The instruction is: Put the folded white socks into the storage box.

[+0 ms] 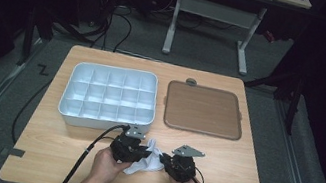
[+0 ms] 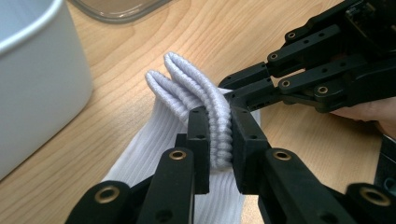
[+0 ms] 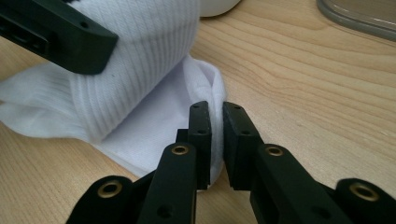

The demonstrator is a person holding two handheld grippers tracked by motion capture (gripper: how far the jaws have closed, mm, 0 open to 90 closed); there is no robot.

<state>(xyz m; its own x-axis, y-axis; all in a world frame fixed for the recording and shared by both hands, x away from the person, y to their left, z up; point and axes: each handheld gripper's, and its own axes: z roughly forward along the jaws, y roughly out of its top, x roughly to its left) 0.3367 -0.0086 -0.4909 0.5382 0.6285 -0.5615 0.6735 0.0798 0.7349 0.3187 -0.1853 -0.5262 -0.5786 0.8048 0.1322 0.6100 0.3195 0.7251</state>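
The white socks lie bunched on the surface near its front edge, gripped from both sides: the left tool pinches the ribbed cuffs, the right tool a thinner fold. Folding looks barely begun (the view is small); the divided tray holds nothing yet.

Just beyond the left gripper's jaws the white tray blocks passage; bare table beyond the right gripper's jaws seems open.
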